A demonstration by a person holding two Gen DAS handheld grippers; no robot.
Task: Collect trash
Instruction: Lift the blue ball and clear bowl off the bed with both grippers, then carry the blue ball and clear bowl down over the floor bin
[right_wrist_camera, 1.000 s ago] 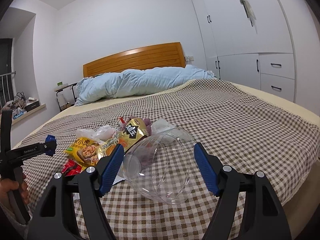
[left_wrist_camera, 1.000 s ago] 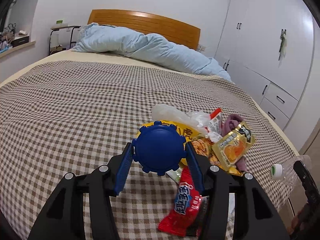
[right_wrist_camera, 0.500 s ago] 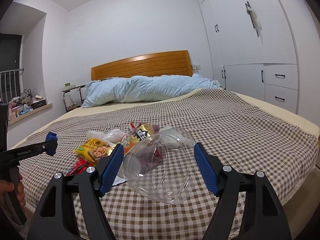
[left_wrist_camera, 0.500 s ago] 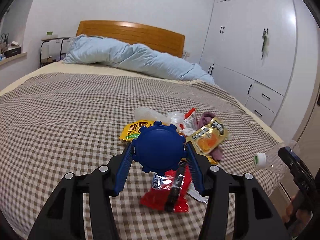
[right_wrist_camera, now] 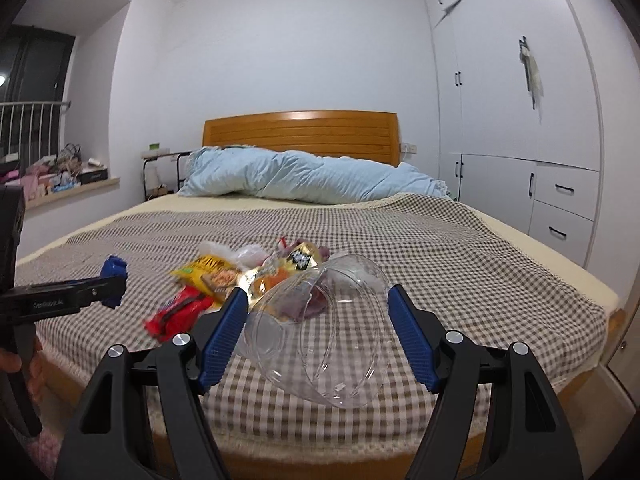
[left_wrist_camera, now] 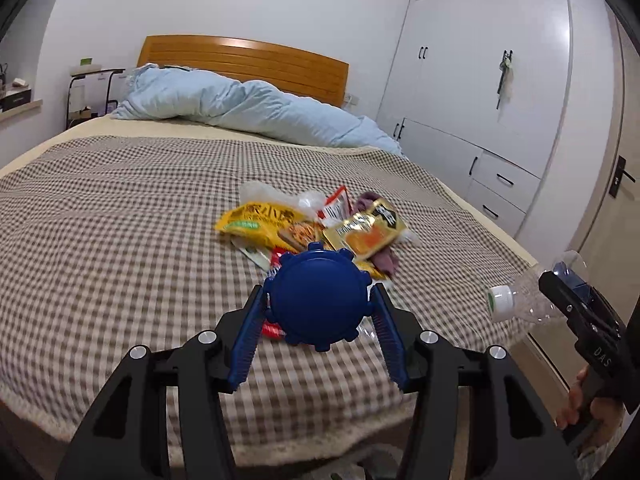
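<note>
The left gripper (left_wrist_camera: pixel 318 334) holds a round blue lid (left_wrist_camera: pixel 319 300) between its two blue pads, one pad on each side of it. The lid has little bumps all around its edge and it faces the camera. The right gripper (right_wrist_camera: pixel 318 334) holds a clear plastic bottle (right_wrist_camera: pixel 320 328) by its fat body, with a pad on each side. From the left gripper's camera you can see the bottle's white cap (left_wrist_camera: pixel 500 298) poking out to the left, past the black tongs.

Both grippers are up in the air at the foot of the bed (left_wrist_camera: pixel 120 220). The bed has a brown and white checked cover.

A small pile of trash lies on the cover, just past the grippers. There is a yellow snack bag (left_wrist_camera: pixel 264 222), a gold packet (left_wrist_camera: pixel 366 230) with orange on it, a red wrapper (right_wrist_camera: pixel 180 308) and a crumpled clear plastic bag (left_wrist_camera: pixel 280 196). A bit of purple cloth (left_wrist_camera: pixel 384 260) sticks out from under the gold packet. These things touch and lie partly on top of each other.

Farther back, a light blue blanket (right_wrist_camera: pixel 312 176) is bunched up by the wooden headboard (right_wrist_camera: pixel 300 130). White cupboards (right_wrist_camera: pixel 520 120) stand along the right side of the room.
</note>
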